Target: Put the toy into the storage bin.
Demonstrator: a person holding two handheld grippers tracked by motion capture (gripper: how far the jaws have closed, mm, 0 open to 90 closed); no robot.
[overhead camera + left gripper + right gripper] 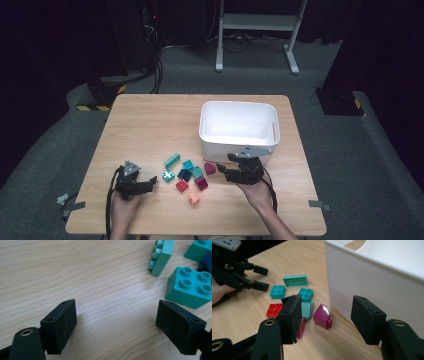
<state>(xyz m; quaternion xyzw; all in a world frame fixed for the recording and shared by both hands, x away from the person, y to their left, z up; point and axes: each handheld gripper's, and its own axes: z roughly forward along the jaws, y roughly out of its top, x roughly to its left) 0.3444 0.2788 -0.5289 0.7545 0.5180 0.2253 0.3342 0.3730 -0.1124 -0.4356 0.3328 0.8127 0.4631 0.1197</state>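
Several toy bricks lie in a loose cluster on the wooden table (150, 120). Among them are a long light-green brick (172, 160), a teal brick (168, 176), a red brick (182, 186), a magenta sloped brick (210, 168) and a salmon brick (193, 198). My left gripper (150, 183) rests low at the cluster's left, open (117, 312) over bare wood. The teal brick (190, 287) sits just beyond its right jaw. My right gripper (223, 165) is open (327, 310) beside the white bin (237, 130), with the magenta brick (322, 316) lying ahead between its jaws.
The white bin's wall (374, 277) stands close to the right gripper's right jaw. A person's hands hold both grippers from the table's front edge. The left gripper (239, 275) appears beyond the bricks in the right gripper view. Bare wood stretches across the table's left and back.
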